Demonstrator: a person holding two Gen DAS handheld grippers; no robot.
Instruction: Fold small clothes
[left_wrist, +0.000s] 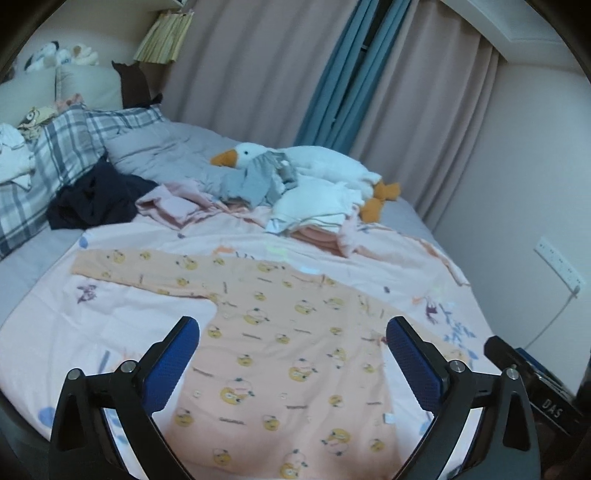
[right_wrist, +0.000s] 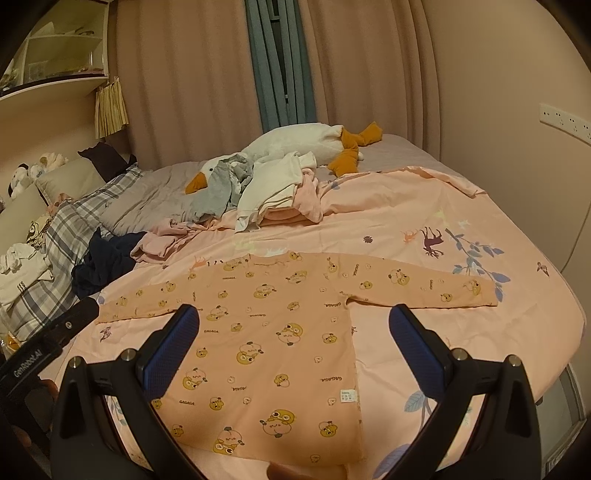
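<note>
On pink bedsheet (right_wrist: 424, 206), orange shirt (right_wrist: 280, 332) flat, both tools spread above hem.

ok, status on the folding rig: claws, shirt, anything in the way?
Left claw open, right claw open, both empty above the bed. Orange shirt flat on pink sheet, sleeves out, unfolded. Clothes pile lies beyond, clear of shirt.

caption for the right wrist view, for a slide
Open right gripper poised above an orange cartoon-print baby top laid flat, sleeves spread, on the pink bedsheet.
</note>
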